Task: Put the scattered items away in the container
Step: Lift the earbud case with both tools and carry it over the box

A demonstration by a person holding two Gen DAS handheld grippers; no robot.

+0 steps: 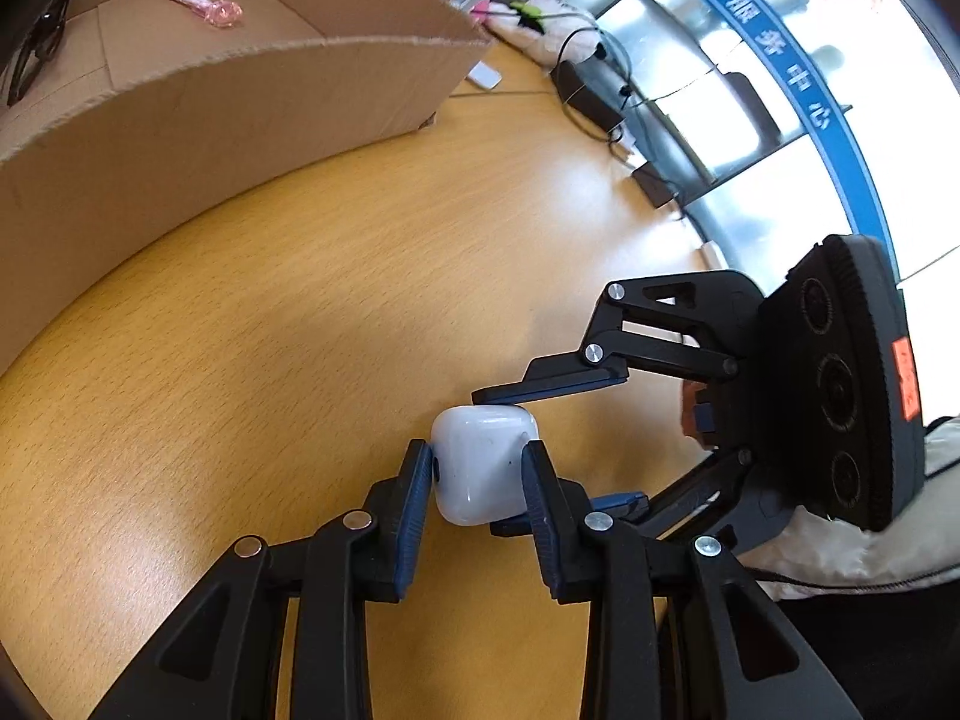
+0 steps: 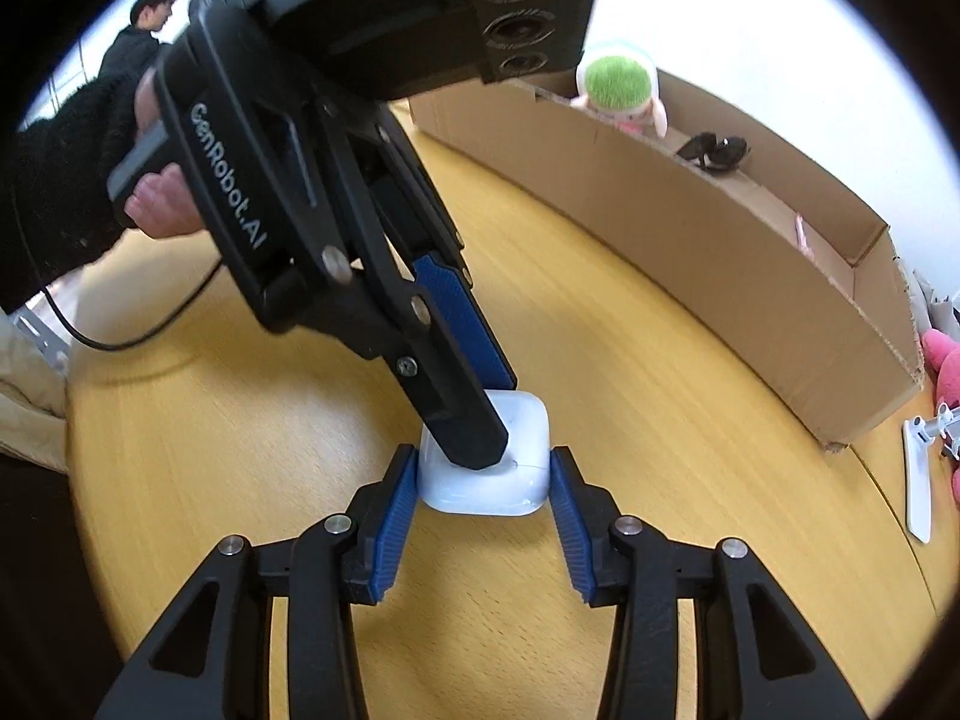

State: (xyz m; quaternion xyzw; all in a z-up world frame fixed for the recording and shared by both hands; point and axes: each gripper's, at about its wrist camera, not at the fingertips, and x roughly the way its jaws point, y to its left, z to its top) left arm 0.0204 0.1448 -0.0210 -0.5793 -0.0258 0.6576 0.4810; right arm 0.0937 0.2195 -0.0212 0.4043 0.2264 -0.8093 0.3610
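A white earbud case [image 1: 480, 480] [image 2: 522, 486] rests on the wooden table [image 1: 300, 330], short of the open cardboard box [image 1: 240, 114] [image 2: 690, 252]. My left gripper [image 1: 478, 453] is shut on it, a blue pad pressed against each side. My right gripper [image 2: 483, 465] is shut on the same case across its other two sides. Its fingers [image 1: 552, 385] reach in from the right in the left wrist view. The left gripper [image 2: 489, 417] comes down from the upper left in the right wrist view and hides part of the case's top.
The box holds a pink wand [image 1: 201, 6], black sunglasses [image 2: 714, 153] and a green-topped plush [image 2: 618, 90]. A pink plush [image 2: 945, 372] and a white flat item [image 2: 918, 486] lie past the box's end. Cables and black adapters [image 1: 588, 96] line the table's far edge. A person [image 2: 144, 30] stands behind.
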